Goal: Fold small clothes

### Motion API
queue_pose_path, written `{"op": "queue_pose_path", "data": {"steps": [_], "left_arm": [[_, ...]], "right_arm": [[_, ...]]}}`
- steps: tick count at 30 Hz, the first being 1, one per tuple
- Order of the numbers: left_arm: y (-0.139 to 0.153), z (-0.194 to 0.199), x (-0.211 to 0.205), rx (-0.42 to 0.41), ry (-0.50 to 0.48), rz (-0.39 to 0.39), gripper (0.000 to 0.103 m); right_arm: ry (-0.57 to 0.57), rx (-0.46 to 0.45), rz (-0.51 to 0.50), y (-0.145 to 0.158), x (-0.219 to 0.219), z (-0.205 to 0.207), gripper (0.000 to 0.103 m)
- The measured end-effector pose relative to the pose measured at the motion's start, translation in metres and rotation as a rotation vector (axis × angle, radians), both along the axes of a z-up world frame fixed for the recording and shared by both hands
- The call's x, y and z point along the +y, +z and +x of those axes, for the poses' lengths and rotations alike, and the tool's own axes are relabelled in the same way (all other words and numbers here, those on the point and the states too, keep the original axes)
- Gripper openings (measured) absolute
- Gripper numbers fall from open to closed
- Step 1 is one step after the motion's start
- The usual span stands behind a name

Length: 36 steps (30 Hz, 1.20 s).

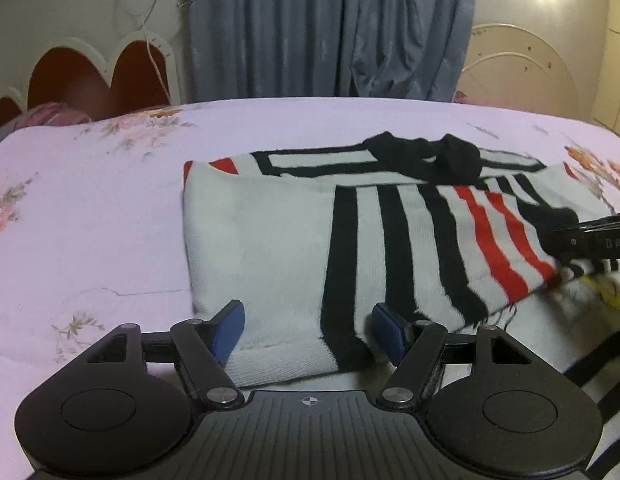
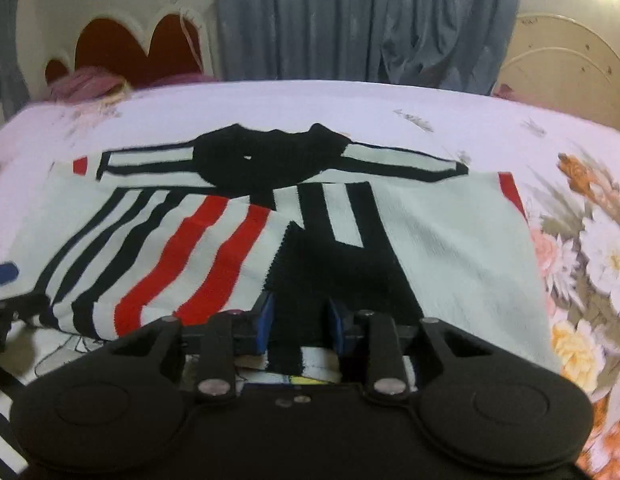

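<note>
1. Left wrist view: your left gripper point(image 1: 308, 330) sits nearest the lens, its blue-padded fingers point(image 1: 230, 330) spread wide on either side of the near hem of the striped sweater point(image 1: 270, 240), with the cloth lying loose between them and not pinched.
2. Right wrist view: your right gripper point(image 2: 300, 326) has its fingers point(image 2: 264, 324) partly apart, with a black cuff point(image 2: 342, 276) of the sweater lying between the pads; whether the pads actually press on it, you cannot tell.
3. The sweater, white with black and red stripes, lies spread flat on the bed point(image 1: 90, 200); one striped sleeve is folded across its body.
4. At the right edge of the left wrist view, your right gripper point(image 1: 590, 240) shows as a black bar over that sleeve's end.
5. The black collar point(image 2: 270, 160) lies at the sweater's far side.
6. The floral bedsheet point(image 2: 582, 248) stretches beyond it.
7. Farthest back hang blue-grey curtains point(image 1: 330, 28), beside a scalloped red headboard point(image 1: 90, 76).
</note>
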<state>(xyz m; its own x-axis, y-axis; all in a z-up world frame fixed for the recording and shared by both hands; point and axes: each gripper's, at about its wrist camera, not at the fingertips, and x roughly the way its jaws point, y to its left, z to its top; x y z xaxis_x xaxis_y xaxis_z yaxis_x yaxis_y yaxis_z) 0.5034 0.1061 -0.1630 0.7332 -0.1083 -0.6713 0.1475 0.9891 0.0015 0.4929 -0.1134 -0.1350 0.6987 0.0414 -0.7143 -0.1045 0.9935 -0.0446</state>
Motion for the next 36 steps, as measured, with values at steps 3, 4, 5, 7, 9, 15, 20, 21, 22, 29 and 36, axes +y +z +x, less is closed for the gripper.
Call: {"op": "queue_pose_path", "data": {"steps": [3,4,5,7,9,15,20,21,22,29,36], "left_arm": [[0.011,0.019,0.006,-0.035,-0.005,0.001,0.069],[0.014,0.031,0.009,-0.044,-0.003,0.007,0.069],[0.018,0.049,0.014,-0.054,0.002,0.002,0.069],[0.018,0.082,0.025,-0.048,0.031,-0.011,0.069],[0.01,0.114,0.034,-0.017,0.05,-0.03,0.069],[0.003,0.131,0.048,0.036,0.044,-0.082,0.071],[0.028,0.047,0.036,-0.077,-0.002,-0.115,0.071],[0.027,0.026,0.029,-0.079,-0.023,-0.112,0.071],[0.025,0.011,0.024,-0.073,-0.029,-0.101,0.071],[-0.005,-0.016,0.001,0.0,-0.066,0.02,0.071],[0.002,-0.017,0.01,0.01,-0.046,-0.049,0.071]], "right_arm": [[0.005,-0.054,0.011,0.008,0.0,0.008,0.028],[-0.009,-0.059,0.007,0.011,-0.004,0.016,0.028],[-0.028,-0.061,0.014,0.013,-0.009,0.027,0.028],[-0.059,-0.059,0.024,0.014,-0.018,0.049,0.028],[-0.072,-0.044,0.03,0.012,-0.025,0.068,0.029],[-0.065,0.045,0.013,-0.009,-0.026,0.091,0.032],[-0.038,-0.055,0.034,0.018,-0.02,0.035,0.037],[-0.032,-0.071,0.037,0.02,-0.019,0.017,0.037],[-0.029,-0.075,0.041,0.021,-0.019,0.003,0.038],[-0.084,0.035,0.017,-0.01,-0.023,-0.015,0.05],[-0.141,0.044,0.209,-0.005,-0.043,-0.011,0.043]]}}
